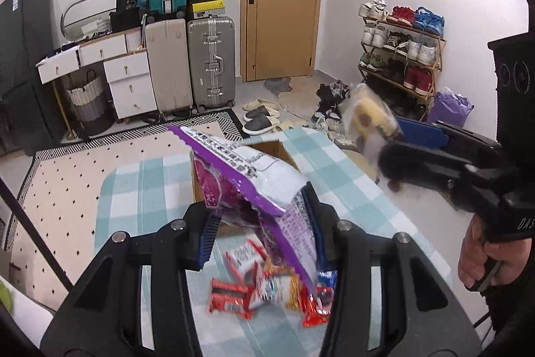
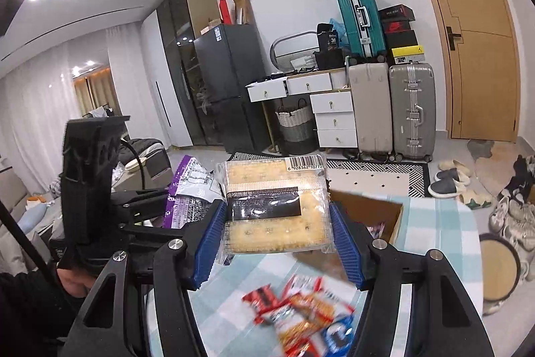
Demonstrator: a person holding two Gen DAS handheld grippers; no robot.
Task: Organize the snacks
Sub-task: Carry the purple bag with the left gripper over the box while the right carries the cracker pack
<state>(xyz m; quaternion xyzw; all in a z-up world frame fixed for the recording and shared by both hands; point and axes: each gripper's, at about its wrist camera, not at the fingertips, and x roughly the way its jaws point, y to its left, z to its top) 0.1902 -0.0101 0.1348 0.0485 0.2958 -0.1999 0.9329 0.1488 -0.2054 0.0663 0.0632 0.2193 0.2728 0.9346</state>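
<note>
Snacks (image 1: 267, 290) are lying heaped on the checked tablecloth (image 1: 140, 189) before the open cardboard box (image 2: 384, 213). I am holding a purple packet (image 1: 254, 186) in my left gripper (image 1: 264, 223) and clamping a clear cracker pack (image 2: 277, 209) in my right gripper (image 2: 277, 240), both above the table.

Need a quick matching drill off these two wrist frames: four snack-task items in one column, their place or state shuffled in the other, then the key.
Items
1. purple snack bag
2. clear cracker pack
3. cardboard box
4. small red snack packets

Places or states
A. lying loose on the checked tablecloth
B. clamped in the right gripper
C. standing open on the table, beyond both grippers
D. clamped in the left gripper

Pairs: 1-D, 2-B, 3-C, 4-A
</note>
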